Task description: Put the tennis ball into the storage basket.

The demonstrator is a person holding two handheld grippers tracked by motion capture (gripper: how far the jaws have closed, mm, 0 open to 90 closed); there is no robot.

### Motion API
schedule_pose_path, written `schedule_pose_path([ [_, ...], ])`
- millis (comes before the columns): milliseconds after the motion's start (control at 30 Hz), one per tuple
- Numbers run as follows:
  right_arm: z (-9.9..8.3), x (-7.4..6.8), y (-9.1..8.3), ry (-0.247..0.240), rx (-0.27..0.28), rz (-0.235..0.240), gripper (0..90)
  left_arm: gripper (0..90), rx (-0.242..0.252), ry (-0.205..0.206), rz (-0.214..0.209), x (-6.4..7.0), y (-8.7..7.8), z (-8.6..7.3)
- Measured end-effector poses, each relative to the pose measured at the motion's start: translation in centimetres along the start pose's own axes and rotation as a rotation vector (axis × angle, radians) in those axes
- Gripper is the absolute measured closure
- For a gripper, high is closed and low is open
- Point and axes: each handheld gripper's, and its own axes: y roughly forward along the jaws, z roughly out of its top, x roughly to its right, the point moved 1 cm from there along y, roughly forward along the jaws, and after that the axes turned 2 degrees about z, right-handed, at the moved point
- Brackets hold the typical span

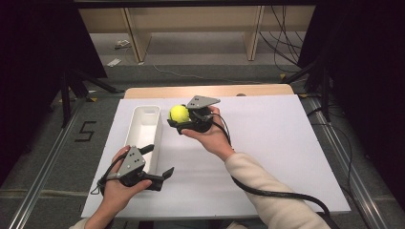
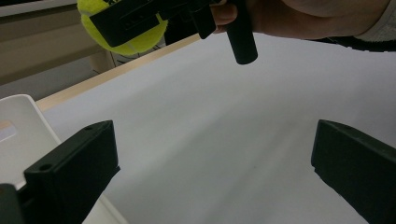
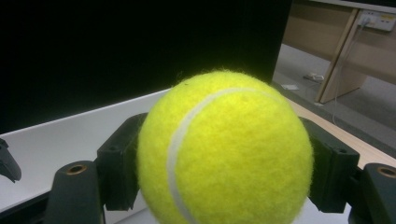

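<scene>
Black plastic jaws come first, nearest to us: our left gripper (image 1: 160, 162) rests low at the front of the white tabletop (image 1: 267, 157) with its jaws spread wide and nothing between them. We hold it against the near end of the long white plastic bin (image 1: 143, 131), probably to steady the bin or simply to wait out of the way. In the left gripper view one rounded corner of that bin (image 2: 18, 135) shows at the left edge, the rest being cut off by the frame.

Farther along, our right gripper (image 1: 177, 117) is clamped on the fuzzy yellow-green tennis ball (image 1: 179, 113), one jaw pressing on each flank. We carry it raised off the table, just beside the far end of the bin, which suggests to us that the ball is meant to go inside. Seen from the right gripper view, the tennis ball (image 3: 224, 149) hides whatever lies straight beyond it, and its underside is cut off. From above, the bin's floor looks bare, though its near end is masked by the left gripper.

Beyond the table's pale wooden edge (image 1: 210, 90), the grey floor and the cables blur into darkness.
</scene>
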Motion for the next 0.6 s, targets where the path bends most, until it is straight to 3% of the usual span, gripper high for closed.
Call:
schedule_pose_path([
  [600,0.40,-0.51,0.85,-0.005,0.003,0.012,26.9,0.1,0.001,0.001,0.001,-0.01,-0.04,0.00],
])
